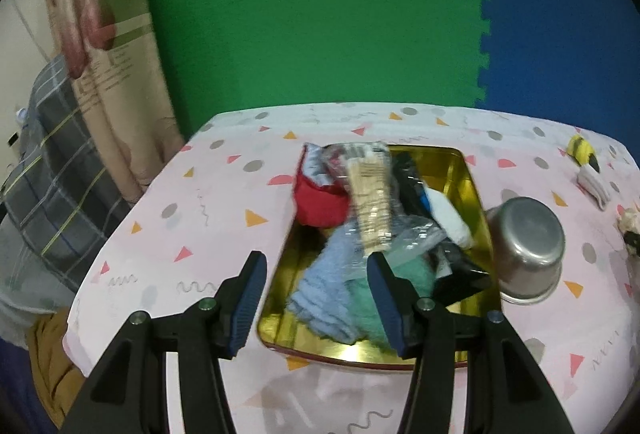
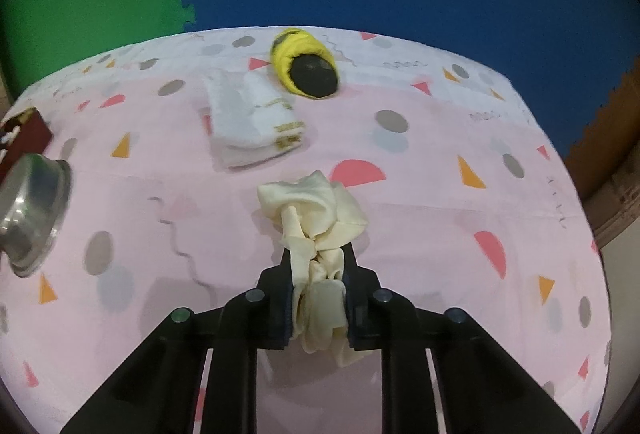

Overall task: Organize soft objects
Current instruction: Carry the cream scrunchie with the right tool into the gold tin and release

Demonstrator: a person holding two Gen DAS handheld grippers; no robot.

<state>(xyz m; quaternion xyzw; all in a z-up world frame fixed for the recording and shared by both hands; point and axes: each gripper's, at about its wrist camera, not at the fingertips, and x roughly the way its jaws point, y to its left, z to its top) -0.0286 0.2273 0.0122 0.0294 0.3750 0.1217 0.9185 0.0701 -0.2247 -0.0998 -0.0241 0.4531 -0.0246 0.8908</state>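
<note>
The right hand-held gripper (image 2: 317,298) pinches a cream cloth (image 2: 316,218) between its fingers, while the left hand-held gripper (image 1: 316,298) hangs open above the cloth-filled gold tin (image 1: 468,186).

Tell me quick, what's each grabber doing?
Left gripper: open, holding nothing, above the gold tin.
Right gripper: closed on the cream cloth.

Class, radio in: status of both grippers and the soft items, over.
Left gripper open, empty, over gold tin. Right gripper shut on crumpled cream cloth. Folded white towel and yellow-black roll lie beyond; path clear.
</note>
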